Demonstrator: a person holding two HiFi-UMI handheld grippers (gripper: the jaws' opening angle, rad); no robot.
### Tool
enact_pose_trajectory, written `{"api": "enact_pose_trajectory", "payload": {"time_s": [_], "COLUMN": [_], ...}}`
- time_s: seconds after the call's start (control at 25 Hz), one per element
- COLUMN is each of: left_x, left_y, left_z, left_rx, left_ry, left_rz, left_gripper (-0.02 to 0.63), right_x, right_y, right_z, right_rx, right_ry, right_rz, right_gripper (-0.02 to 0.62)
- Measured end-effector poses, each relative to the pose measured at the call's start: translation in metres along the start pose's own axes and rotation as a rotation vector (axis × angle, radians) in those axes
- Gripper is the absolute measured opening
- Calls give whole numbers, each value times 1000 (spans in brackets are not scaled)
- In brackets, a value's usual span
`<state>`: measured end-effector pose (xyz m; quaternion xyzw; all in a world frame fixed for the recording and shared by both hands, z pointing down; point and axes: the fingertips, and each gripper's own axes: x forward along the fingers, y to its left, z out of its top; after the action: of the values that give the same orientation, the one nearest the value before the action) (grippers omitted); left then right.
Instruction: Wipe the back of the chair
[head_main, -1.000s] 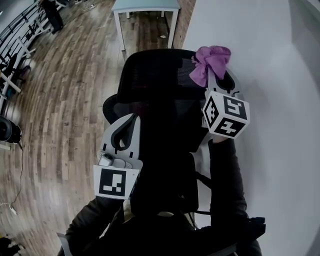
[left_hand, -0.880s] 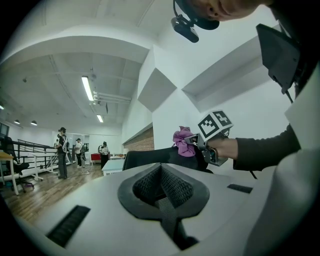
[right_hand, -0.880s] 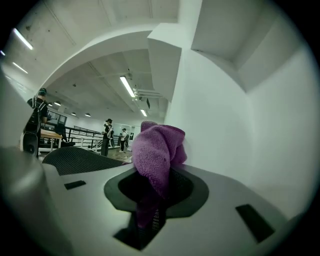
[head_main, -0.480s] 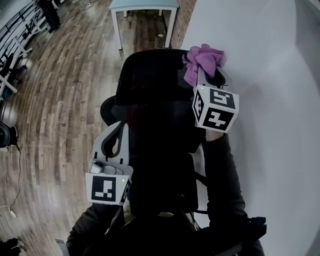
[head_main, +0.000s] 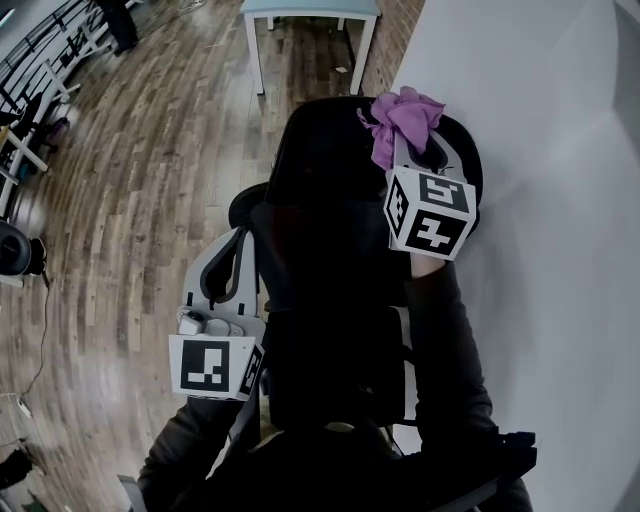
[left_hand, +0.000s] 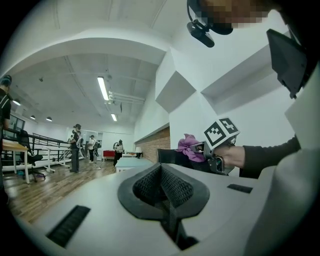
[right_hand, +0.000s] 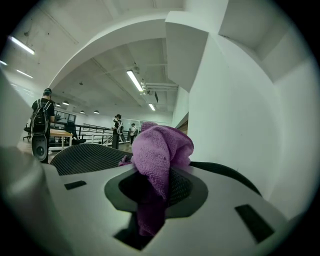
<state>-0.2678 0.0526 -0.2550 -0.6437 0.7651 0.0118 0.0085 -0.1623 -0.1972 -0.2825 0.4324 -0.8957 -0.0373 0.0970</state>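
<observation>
The right gripper (head_main: 410, 150) is clamped on a bunched purple cloth (head_main: 405, 118). The cloth sits at the top edge of the backrest (head_main: 325, 160) of a black mesh chair (head_main: 330, 340), upper centre-right in the head view, close to the white wall (head_main: 540, 220). Contact between cloth and mesh looks likely but cannot be confirmed. The left gripper (head_main: 236, 245) hangs beside the chair at centre-left of frame, its jaws closed together with nothing between them.

Assessment: wiping is at the top rim only. The mesh shows no trace to separate cleaned from uncleaned areas. The broad face of the backrest below, mid-frame, appears left to cover. The task is judged under way, not complete
</observation>
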Motion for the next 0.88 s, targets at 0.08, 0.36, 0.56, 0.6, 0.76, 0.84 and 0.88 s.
{"api": "enact_pose_trajectory", "payload": {"time_s": [0.08, 0.36, 0.56, 0.6, 0.76, 0.84, 0.88], "left_x": [-4, -10, -16, -17, -16, -13, -11], "left_y": [5, 17, 26, 28, 36, 40, 43], "left_z": [0, -4, -3, -2, 8, 12, 14], "left_rx": [1, -1, 1, 2, 6, 4, 6], "left_ry": [-3, 4, -5, -7, -12, -14, -18], "left_rz": [10, 45, 60, 63, 78, 88, 91], "left_gripper": [6, 6, 6, 6, 6, 6, 6], "right_x": [3, 17, 17, 17, 19, 18, 16], "right_y": [10, 37, 65, 71, 96, 107, 112], "right_z": [1, 4, 6, 7, 16, 20, 22], "right_rx": [-4, -7, 1, 3, 14, 22, 29], "right_ry": [-2, 3, -6, -9, -21, -30, -37], "right_rz": [16, 71, 129, 147, 215, 243, 255], "right_gripper": [81, 80, 80, 80, 80, 78, 78]}}
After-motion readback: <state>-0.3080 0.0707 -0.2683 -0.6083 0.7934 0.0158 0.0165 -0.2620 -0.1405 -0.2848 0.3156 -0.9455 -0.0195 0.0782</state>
